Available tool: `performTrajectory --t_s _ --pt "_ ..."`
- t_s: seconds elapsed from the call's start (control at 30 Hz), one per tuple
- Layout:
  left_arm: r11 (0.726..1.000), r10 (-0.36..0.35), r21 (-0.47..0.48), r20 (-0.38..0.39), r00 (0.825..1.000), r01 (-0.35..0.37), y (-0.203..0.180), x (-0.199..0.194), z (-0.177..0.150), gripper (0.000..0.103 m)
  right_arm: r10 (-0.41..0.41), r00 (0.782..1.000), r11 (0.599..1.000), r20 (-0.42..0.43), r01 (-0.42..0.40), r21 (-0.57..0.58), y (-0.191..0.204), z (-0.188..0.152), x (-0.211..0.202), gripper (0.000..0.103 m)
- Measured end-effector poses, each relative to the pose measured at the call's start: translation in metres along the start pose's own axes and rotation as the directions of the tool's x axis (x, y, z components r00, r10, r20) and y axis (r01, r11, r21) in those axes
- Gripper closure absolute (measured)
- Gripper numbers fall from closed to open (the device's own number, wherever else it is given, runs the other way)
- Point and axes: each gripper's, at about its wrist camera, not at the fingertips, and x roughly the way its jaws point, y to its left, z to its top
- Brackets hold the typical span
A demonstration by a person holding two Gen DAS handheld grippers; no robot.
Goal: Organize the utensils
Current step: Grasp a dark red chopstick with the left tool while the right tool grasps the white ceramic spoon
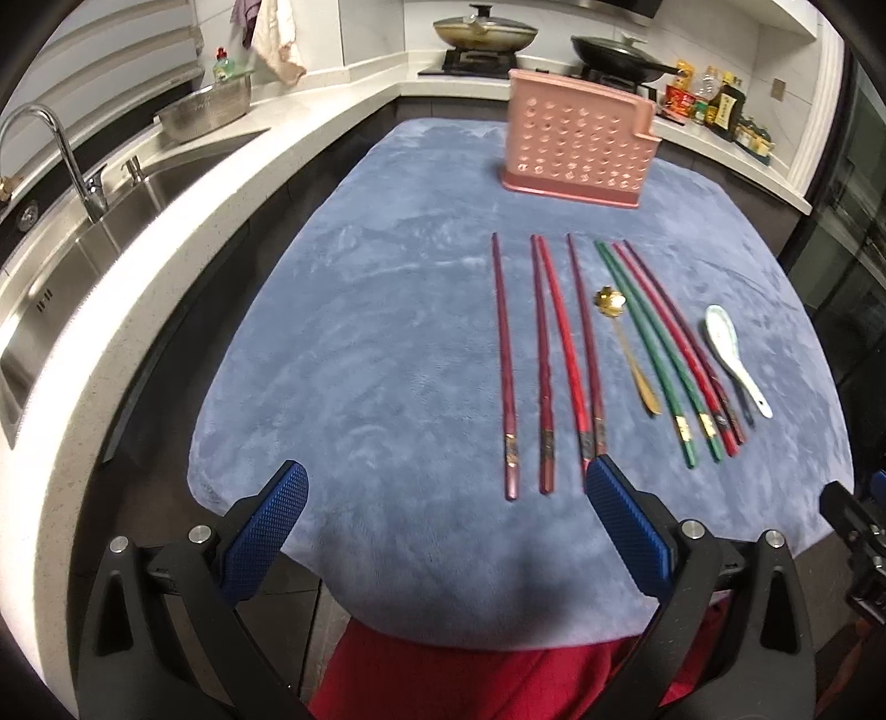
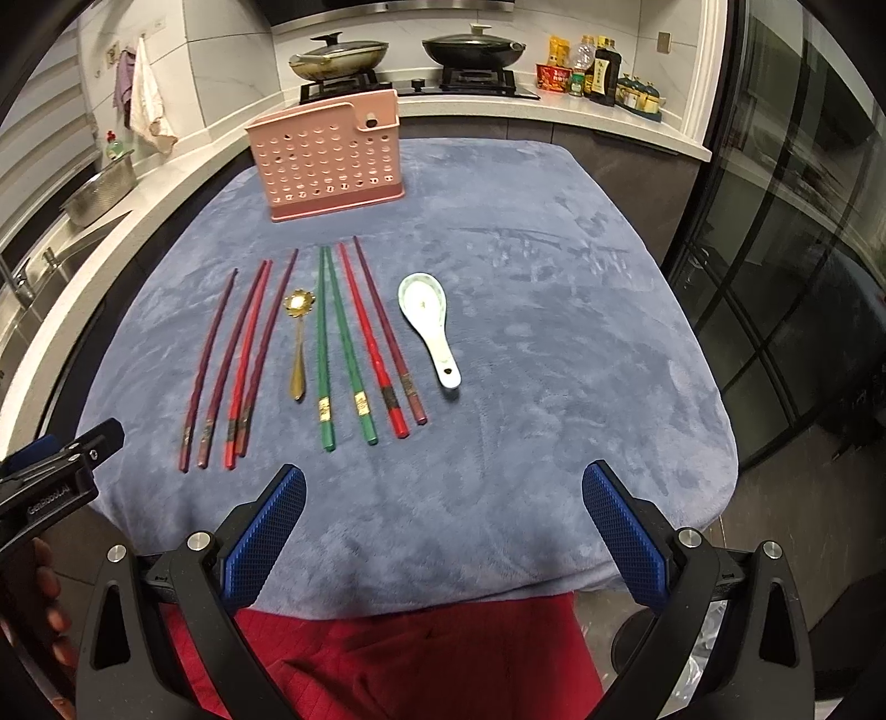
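Observation:
Several chopsticks lie side by side on a blue cloth (image 2: 554, 343): dark red and red ones (image 2: 238, 360) (image 1: 545, 365) on the left, a green pair (image 2: 332, 343) (image 1: 648, 354) and another red pair (image 2: 382, 338) to the right. A gold spoon (image 2: 299, 332) (image 1: 626, 343) lies among them. A white ceramic spoon (image 2: 429, 321) (image 1: 731, 354) lies rightmost. A pink perforated utensil holder (image 2: 329, 158) (image 1: 578, 138) stands upright behind them. My left gripper (image 1: 446, 484) and right gripper (image 2: 443, 484) are open and empty, near the cloth's front edge.
A steel sink (image 1: 83, 243) with tap and a metal bowl (image 1: 205, 108) lie to the left. A stove with two lidded pans (image 2: 410, 52) and sauce bottles (image 2: 592, 69) line the back counter. A glass door (image 2: 786, 277) is at the right. Red fabric (image 2: 398, 664) is below.

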Motion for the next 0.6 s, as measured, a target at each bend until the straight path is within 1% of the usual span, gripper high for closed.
performTrajectory --t_s 0.13,0.2,0.27,0.3,0.37,0.4,0.47,0.53,0.6 --pt "1.0 -0.003 0.006 -0.027 1.0 0.003 -0.002 0.021 0.001 0.007 -0.005 1.0 1.0 -0.016 0.005 0.006 -0.002 0.007 0.013 0.007" --pt "1.0 -0.001 0.018 -0.036 0.999 0.002 -0.005 0.03 0.0 0.009 -0.007 1.0 1.0 -0.025 0.007 0.008 -0.002 0.01 0.019 0.007" --pt "0.999 0.0 0.034 -0.057 0.998 0.002 -0.007 0.042 -0.001 0.016 -0.008 0.999 1.0 -0.036 0.008 0.009 -0.002 0.013 0.025 0.007" --pt "0.999 -0.004 0.035 -0.075 0.997 0.007 -0.007 0.049 -0.002 0.018 -0.008 0.999 1.0 -0.042 0.008 0.011 -0.003 0.014 0.029 0.007" --pt "0.999 -0.014 0.03 -0.1 0.995 0.017 -0.007 0.06 -0.003 0.024 -0.007 0.999 1.0 -0.05 0.007 0.013 -0.003 0.017 0.034 0.007" --pt "0.999 -0.018 0.025 -0.111 0.994 0.02 -0.007 0.064 -0.004 0.026 -0.006 0.999 1.0 -0.054 0.007 0.014 -0.003 0.018 0.036 0.007" --pt "0.999 -0.032 0.021 -0.132 0.991 0.035 -0.006 0.071 -0.005 0.037 -0.005 0.998 1.0 -0.059 0.006 0.015 -0.004 0.021 0.041 0.007" --pt "0.999 -0.037 0.016 -0.147 0.988 0.04 -0.005 0.077 -0.006 0.04 -0.003 0.998 1.0 -0.063 0.004 0.017 -0.004 0.023 0.045 0.007" --pt "0.999 -0.038 0.019 -0.141 0.989 0.041 -0.005 0.079 -0.007 0.041 -0.003 0.998 1.0 -0.064 0.004 0.017 -0.003 0.025 0.048 0.007"
